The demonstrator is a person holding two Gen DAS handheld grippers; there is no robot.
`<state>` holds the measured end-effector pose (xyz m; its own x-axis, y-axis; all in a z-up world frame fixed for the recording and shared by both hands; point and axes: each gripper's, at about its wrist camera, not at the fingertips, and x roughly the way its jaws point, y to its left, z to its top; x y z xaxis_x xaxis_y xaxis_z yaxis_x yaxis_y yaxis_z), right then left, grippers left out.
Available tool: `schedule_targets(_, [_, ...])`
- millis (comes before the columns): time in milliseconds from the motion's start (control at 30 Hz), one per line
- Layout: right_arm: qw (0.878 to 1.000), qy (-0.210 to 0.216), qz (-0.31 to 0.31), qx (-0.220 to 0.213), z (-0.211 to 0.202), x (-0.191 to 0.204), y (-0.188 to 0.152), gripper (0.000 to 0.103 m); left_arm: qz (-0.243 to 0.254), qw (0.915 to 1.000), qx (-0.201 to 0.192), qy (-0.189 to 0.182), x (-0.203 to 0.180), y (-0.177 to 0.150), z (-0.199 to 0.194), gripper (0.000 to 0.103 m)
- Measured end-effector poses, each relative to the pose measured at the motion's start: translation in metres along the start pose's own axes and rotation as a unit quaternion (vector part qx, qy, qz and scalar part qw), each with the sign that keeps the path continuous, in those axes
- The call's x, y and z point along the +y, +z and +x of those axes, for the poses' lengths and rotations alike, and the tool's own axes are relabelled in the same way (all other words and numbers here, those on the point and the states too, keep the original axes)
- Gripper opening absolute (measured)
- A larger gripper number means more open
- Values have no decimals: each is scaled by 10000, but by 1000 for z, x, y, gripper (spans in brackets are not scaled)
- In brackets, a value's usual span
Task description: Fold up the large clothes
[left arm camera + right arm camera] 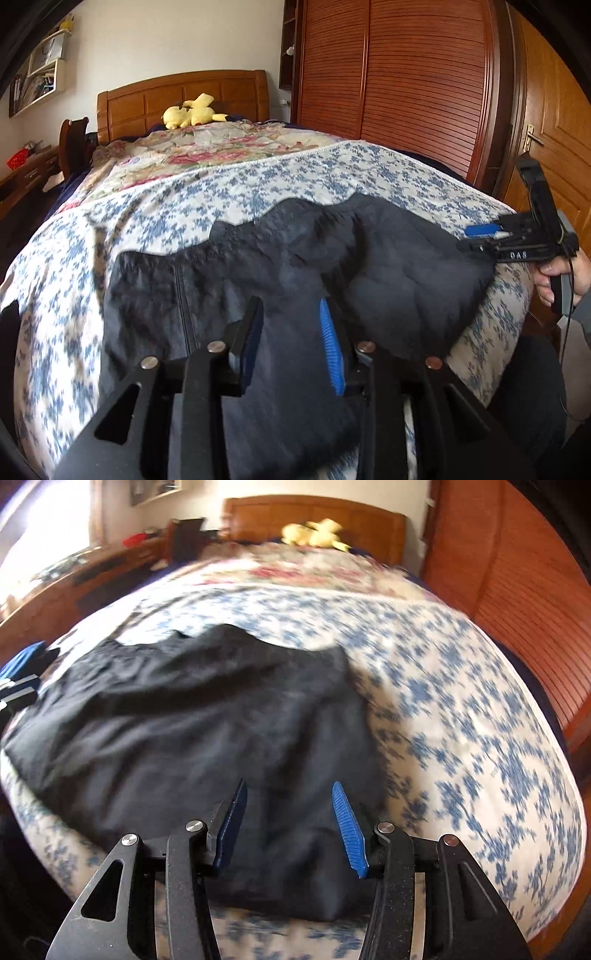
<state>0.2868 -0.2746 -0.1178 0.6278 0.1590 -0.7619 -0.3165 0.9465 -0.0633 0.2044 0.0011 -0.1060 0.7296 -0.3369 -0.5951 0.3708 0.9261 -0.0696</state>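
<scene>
My left claw [291, 325] hung released at the bottom centre of its view, both blue-padded fingers spread apart over the dark garment [295, 266], gripping nothing. My right claw [290, 819] was likewise spread wide at the bottom centre of its own view, poised over the garment's near corner [207, 738] with nothing between the pads. The garment, a large black piece with a zipper line, lay crumpled across the near end of the bed [229, 184], on the blue-flowered sheet. In the left view my right claw [480, 238] showed at the right edge, beside the garment's edge, held by my hand [561, 277]. Further up the frame lay a rose-patterned quilt [207, 147], then a yellow plush toy [192, 112] against the wooden headboard [177, 96]. A slatted wooden wardrobe [399, 81] filled the upper right.
</scene>
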Motion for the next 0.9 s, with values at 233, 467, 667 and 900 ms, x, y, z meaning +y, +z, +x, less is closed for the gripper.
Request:
schedule_targets(233, [9952, 730, -634, -157, 17, 65, 15, 49, -253, 9985, 279, 401, 1, -31, -23, 35])
schedule_targets(467, [9858, 1451, -810, -253, 36, 113, 25, 49, -652, 9908, 640, 999, 32, -61, -43, 37])
schedule_targets(667, [9817, 1638, -966, -140, 48, 131, 20, 49, -943, 9827, 861, 1344, 49, -79, -49, 40])
schedule_targets(900, [9812, 1610, -1060, -72, 51, 131, 9, 50, -1164, 9708, 1112, 1780, 67, -94, -38, 47])
